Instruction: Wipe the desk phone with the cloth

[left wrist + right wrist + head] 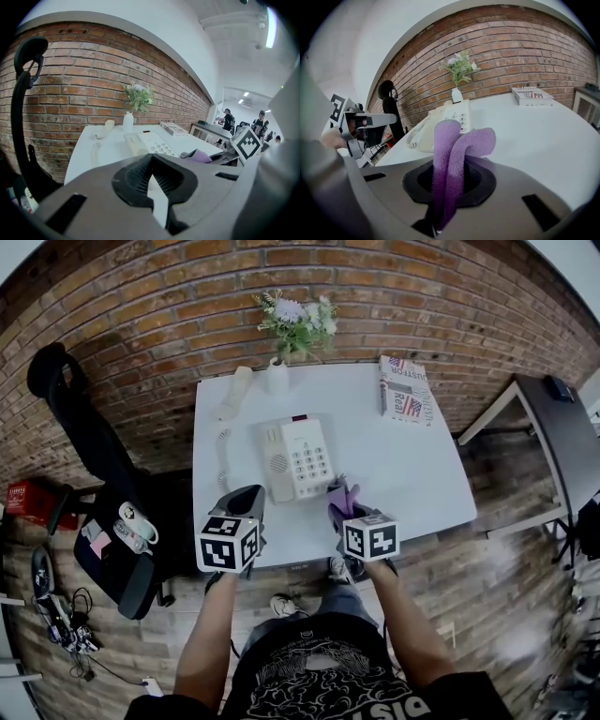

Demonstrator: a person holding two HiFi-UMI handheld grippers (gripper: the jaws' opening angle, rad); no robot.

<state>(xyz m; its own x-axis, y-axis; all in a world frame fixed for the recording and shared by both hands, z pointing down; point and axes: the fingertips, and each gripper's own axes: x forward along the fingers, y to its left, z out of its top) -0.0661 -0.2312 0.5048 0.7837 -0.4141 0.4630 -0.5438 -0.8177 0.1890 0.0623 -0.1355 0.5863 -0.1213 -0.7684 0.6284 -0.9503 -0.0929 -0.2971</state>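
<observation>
Over on the far left, a black chair (86,432) stands on the brick floor beside the white table (427,479). Moving onto the table, I see the handset (234,390) off its cradle, lying near the back left corner, and its coiled cord (223,454) runs down toward the desk phone (297,457).

Now my left gripper (246,498): it hovers over the near edge of the table, just left of the phone's front corner. In the left gripper view its jaws are drawn together and nothing is between them (150,161).

Centre of the table, the phone sits with its keypad facing up, slightly angled. Behind it, against the brick wall, a small white vase (277,377) holds a bunch of flowers (298,322).

Next along, my right gripper (345,512) sits just off the phone's near right corner. It's clamped on the purple cloth (342,493). The right gripper view shows it plainly: the cloth (457,147) is pinched between the jaws (449,199), folded over, two thick loops standing up in front of the phone (445,123). The cloth is just beside the phone; I can't tell whether it touches.

Further right, a book (405,390) with a flag print lies flat at the back right of the table, well apart from the phone. Beyond the table's right side stands a dark desk (562,432).
</observation>
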